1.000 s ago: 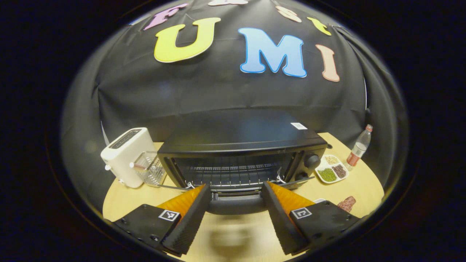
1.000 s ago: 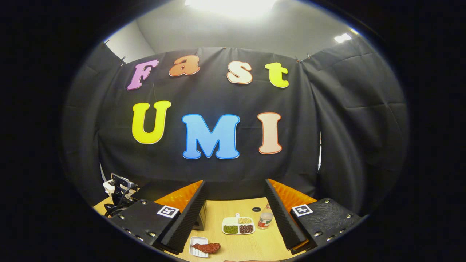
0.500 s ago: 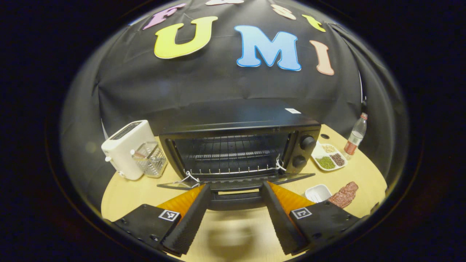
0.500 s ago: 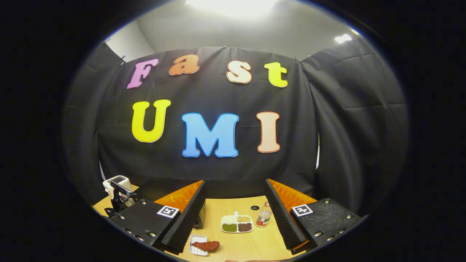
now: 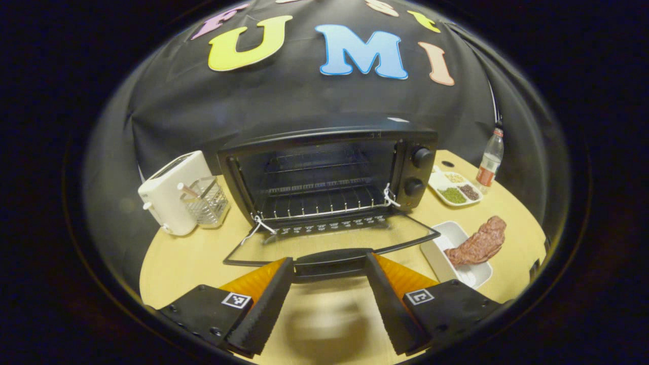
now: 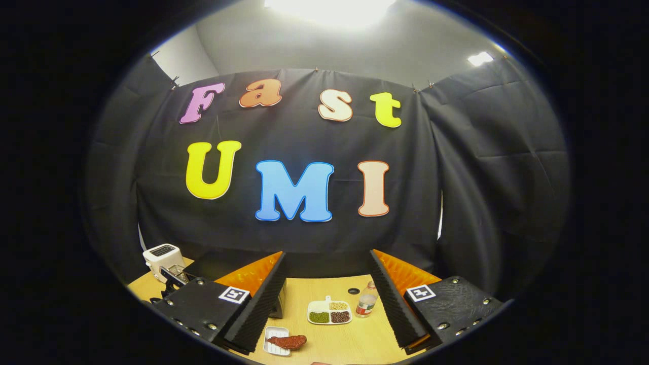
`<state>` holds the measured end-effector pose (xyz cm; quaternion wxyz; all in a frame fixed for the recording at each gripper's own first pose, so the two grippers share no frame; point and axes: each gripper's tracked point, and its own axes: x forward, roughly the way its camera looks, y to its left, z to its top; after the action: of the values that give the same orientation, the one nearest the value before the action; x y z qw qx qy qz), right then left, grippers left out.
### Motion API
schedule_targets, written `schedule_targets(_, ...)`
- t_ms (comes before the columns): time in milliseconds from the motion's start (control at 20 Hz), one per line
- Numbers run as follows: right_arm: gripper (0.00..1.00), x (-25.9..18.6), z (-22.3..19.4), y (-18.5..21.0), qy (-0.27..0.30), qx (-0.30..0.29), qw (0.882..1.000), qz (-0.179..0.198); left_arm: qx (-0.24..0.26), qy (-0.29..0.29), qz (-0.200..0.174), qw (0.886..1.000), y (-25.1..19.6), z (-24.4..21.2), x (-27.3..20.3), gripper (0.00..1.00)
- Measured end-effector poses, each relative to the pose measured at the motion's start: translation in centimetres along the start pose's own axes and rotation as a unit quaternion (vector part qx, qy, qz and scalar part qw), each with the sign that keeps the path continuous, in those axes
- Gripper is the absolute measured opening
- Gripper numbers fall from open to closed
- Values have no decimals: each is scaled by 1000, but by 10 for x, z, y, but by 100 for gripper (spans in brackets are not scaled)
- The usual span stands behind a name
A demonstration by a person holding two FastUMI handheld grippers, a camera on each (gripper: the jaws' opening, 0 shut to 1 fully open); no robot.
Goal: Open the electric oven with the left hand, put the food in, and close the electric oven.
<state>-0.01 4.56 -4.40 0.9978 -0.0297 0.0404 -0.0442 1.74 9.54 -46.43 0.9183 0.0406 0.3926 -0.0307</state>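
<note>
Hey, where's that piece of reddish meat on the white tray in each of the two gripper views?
Left gripper view: the meat lies at lower right, draped over the white tray, right of the open oven door.
Right gripper view: the meat sits low, just left of centre, on the white tray.
Shared landmark: the divided dish of beans, beside the bottle.
</note>
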Motion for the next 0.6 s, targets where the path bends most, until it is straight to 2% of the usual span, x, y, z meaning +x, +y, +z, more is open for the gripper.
schedule_targets(50, 97, -2, -1, 0, 1, 2, 1000, -3, -4, -3, 1, 1000, 2, 2, -2, 99)
schedule_targets(150, 97, -4, -4, 1, 4, 7, 1000, -7, -17, -24, 3, 1000, 12, 15, -11, 95)
schedule_targets(250, 97, -5, -9, 2, 10, 9, 1000, -9, -31, -44, 4, 999, 23, 33, -25, 95)
schedule_targets(400, 97, -6, -21, 13, 25, 20, 999, 9, -45, -95, 7, 994, 37, 79, -46, 94)
schedule_targets(450, 97, -6, -23, 16, 30, 28, 999, 15, -47, -112, 9, 993, 43, 95, -57, 99)
schedule_targets(500, 97, -4, -27, 16, 35, 36, 999, 20, -50, -131, 10, 990, 47, 113, -68, 95)
schedule_targets(600, 97, 2, -42, 16, 53, 54, 997, 29, -58, -173, 14, 983, 55, 150, -96, 94)
